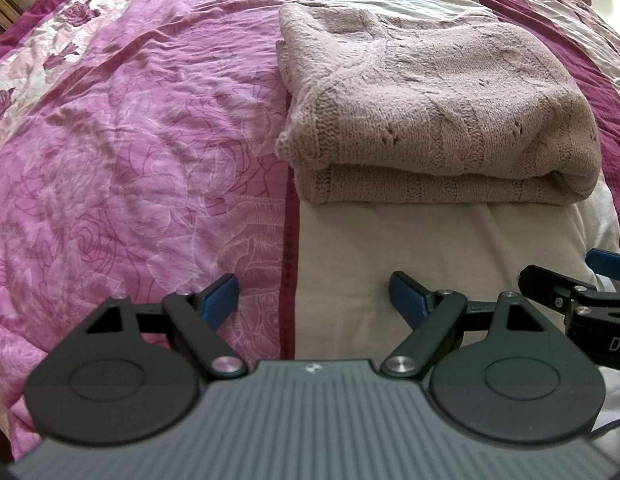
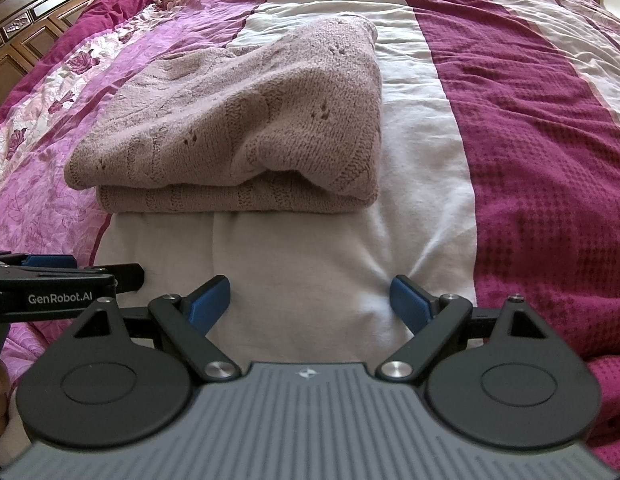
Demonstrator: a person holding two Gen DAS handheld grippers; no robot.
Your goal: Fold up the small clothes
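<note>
The folded sweater (image 1: pixel 434 108) lies on the white stripe of the bedspread (image 1: pixel 129 120). Both tongs hang before it, wide apart and empty: the left gripper (image 1: pixel 314 300) and the right gripper (image 2: pixel 312 300). On the left one I read "GenRobot.AI".

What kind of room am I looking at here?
Most likely a bedroom at home. A bed with a pink and maroon floral bedspread fills the view, a carved wooden headboard stands at its far end, and a folded knitted sweater lies on the covers.
</note>
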